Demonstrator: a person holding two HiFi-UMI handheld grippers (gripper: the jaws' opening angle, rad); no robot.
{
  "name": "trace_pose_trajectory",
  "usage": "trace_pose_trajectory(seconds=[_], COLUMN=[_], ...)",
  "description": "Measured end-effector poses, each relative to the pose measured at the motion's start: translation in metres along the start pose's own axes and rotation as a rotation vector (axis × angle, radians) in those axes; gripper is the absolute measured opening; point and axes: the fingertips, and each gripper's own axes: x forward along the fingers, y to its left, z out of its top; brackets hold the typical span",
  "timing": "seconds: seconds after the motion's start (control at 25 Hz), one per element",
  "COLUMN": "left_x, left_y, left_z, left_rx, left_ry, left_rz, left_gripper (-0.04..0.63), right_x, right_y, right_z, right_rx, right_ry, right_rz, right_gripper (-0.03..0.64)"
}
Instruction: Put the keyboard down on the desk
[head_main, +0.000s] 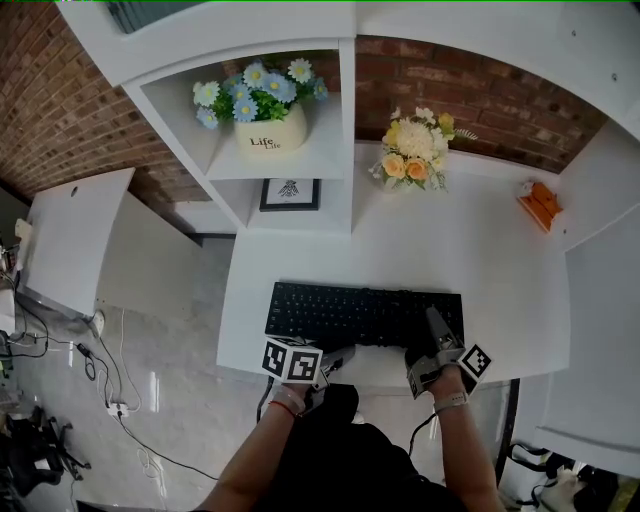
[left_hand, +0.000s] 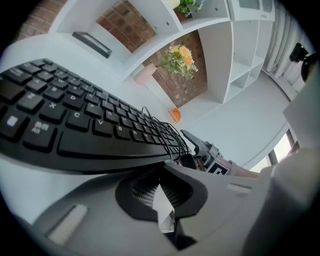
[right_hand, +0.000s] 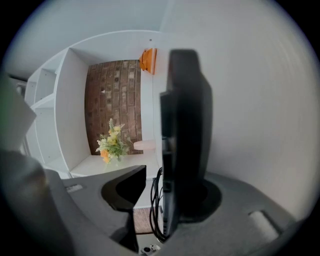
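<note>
Left gripper (head_main: 338, 360): jaws were closed on each other with nothing held. It sat just below the front edge of the keyboard (head_main: 362, 314), at its left end.
Risk at left: we judged that a closed gripper this near the edge could nudge or lift the keyboard if it swung up or forward on leaving.
Keyboard: black, it lay flat on the white desk (head_main: 480, 250), long side close to the desk's front edge. We judged the put-down as good as done.
Risk at the front edge: little bare desk showed in front of the keyboard, so a pull toward the person could leave it overhanging or tip it off.
Right gripper (head_main: 437, 324): jaws stood open astride the keyboard's right end. One jaw lay close along it, though we could not tell if it touched. The other stood clear with a gap.
Risk at right: with the keyboard between the jaws, a sideways or upward exit could drag or skew it. A straight back-out looked safest to us.
Cable (right_hand: 154, 210): black loops hung in the gap beside the clear jaw.
Risk at cable: we judged a loop could snag on that jaw and tug the keyboard along.
</note>
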Motion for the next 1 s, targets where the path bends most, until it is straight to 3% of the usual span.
trace_pose_trajectory(seconds=[0.12, 0.36, 0.64, 0.72, 0.8, 0.88, 1.0], left_x=[-0.003, 0.004, 0.005, 0.005, 0.006, 0.007, 0.007], left_y=[0.002, -0.001, 0.003, 0.005, 0.005, 0.005, 0.007], left_z=[0.006, 0.001, -0.002, -0.003, -0.003, -0.004, -0.005], left_rx=[0.020, -0.031, -0.044, -0.044, -0.053, -0.063, -0.078], left_ry=[-0.008, -0.009, 0.035, 0.044, 0.043, 0.045, 0.060], left_rz=[0.037, -0.004, 0.014, 0.021, 0.019, 0.021, 0.026], left_gripper=[-0.006, -0.006, -0.006, -0.006, -0.006, -0.006, -0.006], right_x=[-0.004, -0.025, -0.050, -0.052, -0.051, -0.050, -0.051], right_y=[0.003, 0.005, 0.001, -0.007, -0.013, -0.018, -0.022], right_z=[-0.003, -0.024, -0.064, -0.070, -0.066, -0.065, -0.066], right_rx=[-0.038, -0.224, -0.616, -0.754, -0.883, -0.941, -0.965], right_ry=[0.055, 0.250, 0.554, 0.617, 0.638, 0.653, 0.669], right_rz=[0.020, 0.036, -0.019, -0.083, -0.150, -0.194, -0.225], right_gripper=[0.203, 0.220, 0.248, 0.234, 0.155, 0.055, 0.048])
